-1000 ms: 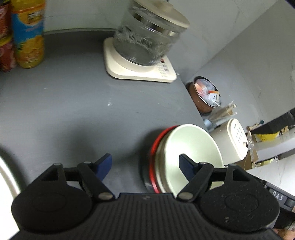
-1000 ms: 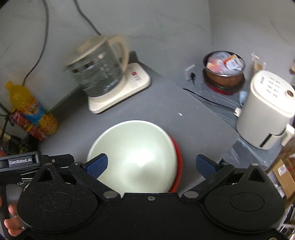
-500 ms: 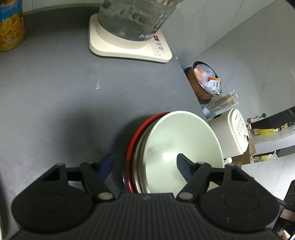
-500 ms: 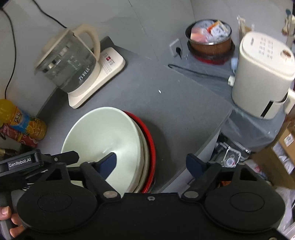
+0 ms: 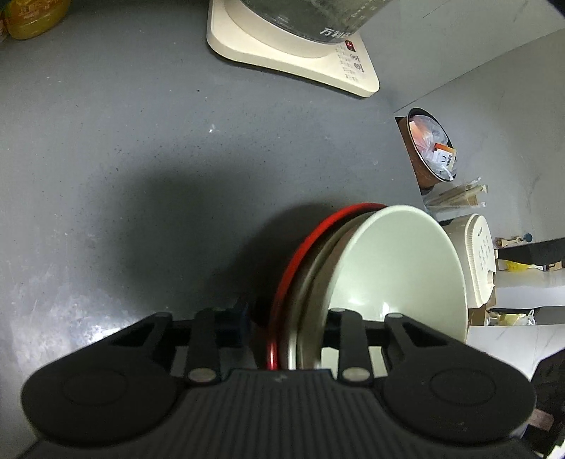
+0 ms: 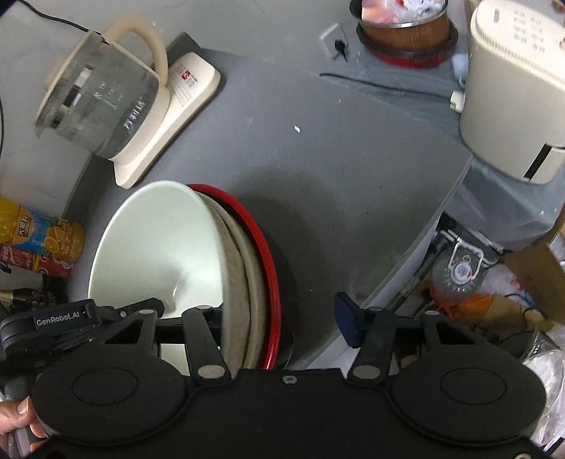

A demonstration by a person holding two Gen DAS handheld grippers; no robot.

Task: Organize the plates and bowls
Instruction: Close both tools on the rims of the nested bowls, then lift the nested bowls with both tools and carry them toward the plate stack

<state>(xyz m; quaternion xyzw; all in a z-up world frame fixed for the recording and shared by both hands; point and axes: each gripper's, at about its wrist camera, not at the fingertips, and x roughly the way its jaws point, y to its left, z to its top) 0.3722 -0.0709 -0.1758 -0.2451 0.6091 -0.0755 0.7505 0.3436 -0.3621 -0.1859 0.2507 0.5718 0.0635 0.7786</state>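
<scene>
A stack stands on the grey counter: a pale green bowl on top, beige plates under it, and a red plate at the bottom. My left gripper straddles the stack's left rim, one finger outside and one inside the bowl. Its jaws are closing and the pads look pressed on the rim. My right gripper straddles the opposite rim with its jaws closing. Its blue outer pad stands clear of the red plate; the inner finger is in the bowl.
A glass kettle on a cream base stands behind the stack. An orange drink bottle and cans are at the far left. The counter edge runs close on the right, with a cream appliance and a brown pot beyond.
Both grippers have come down onto the stack, and both pairs of jaws have narrowed around its opposite rims. The stack fills more of each view.
</scene>
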